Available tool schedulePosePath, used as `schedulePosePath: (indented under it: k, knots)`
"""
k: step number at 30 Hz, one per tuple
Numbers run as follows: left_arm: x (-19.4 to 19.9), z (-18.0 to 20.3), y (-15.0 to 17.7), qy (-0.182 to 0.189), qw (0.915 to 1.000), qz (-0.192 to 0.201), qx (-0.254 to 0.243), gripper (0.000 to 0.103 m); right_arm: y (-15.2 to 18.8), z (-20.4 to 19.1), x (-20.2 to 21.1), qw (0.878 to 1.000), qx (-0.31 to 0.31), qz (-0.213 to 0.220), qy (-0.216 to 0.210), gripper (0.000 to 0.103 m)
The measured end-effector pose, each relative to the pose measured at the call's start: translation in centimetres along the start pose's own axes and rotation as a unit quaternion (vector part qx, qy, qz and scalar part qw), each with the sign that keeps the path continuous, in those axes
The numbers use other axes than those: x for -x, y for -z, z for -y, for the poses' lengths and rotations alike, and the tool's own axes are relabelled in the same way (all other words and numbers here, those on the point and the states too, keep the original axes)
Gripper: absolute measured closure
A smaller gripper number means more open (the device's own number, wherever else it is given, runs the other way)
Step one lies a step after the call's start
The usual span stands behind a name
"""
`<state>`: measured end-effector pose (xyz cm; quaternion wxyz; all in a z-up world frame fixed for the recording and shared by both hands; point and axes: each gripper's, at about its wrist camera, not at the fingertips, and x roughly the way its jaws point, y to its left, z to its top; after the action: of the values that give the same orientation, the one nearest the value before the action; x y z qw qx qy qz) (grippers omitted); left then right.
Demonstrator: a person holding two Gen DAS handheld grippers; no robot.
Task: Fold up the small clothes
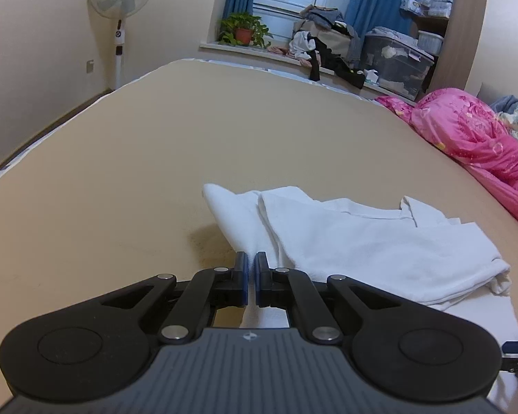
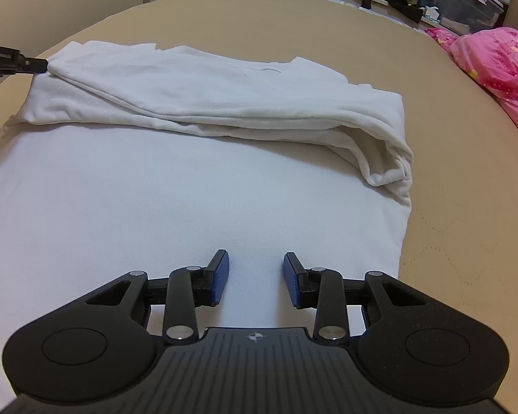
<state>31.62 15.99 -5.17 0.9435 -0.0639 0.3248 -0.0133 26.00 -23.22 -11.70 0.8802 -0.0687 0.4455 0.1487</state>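
Hidden parts: near hem of the white garment (image 2: 190, 186) runs under the right claw (image 2: 255, 276) and out of frame; the garment's left corner goes behind the left claw (image 1: 251, 269).
Left claw: blue pads nearly together; white cloth shows at the narrow gap, and in the right wrist view a black tip meets the garment's far-left corner, so it pinches that edge.
Right claw: jaws wide, holding nothing, hovering over the flat lower panel.
Garment: soft ribbed knit, upper part folded over in a long thick roll, lying on the tan bed (image 1: 155, 155).
Pink quilt (image 1: 473, 145): glossy, floral, bunched at the bed's right edge.
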Motion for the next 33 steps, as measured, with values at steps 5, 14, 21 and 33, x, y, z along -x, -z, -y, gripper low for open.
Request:
schedulePosePath:
  k: [5,14,21,33]
  knots:
    - [-1.4,-1.7,0.6,-0.04,0.9975,-0.051,0.029,0.101,0.0,-0.1,0.0,1.0,0.004,-0.001,0.003,0.066]
    - [-1.1,-0.7,-0.1,0.036,0.9989,0.002,0.031,0.096,-0.1,-0.6,-0.2,1.0,0.014,-0.001,0.009,0.066]
    - [-3.1,-0.4,0.6,0.026,0.9986,-0.033,0.032,0.091,0.0,-0.5,0.0,1.0,0.013,-0.001,0.009,0.065]
    - [-3.2,-1.6,-0.5,0.066,0.9926,-0.007,0.102,0.081,-0.1,-0.6,-0.2,1.0,0.018,0.0,0.01,0.065]
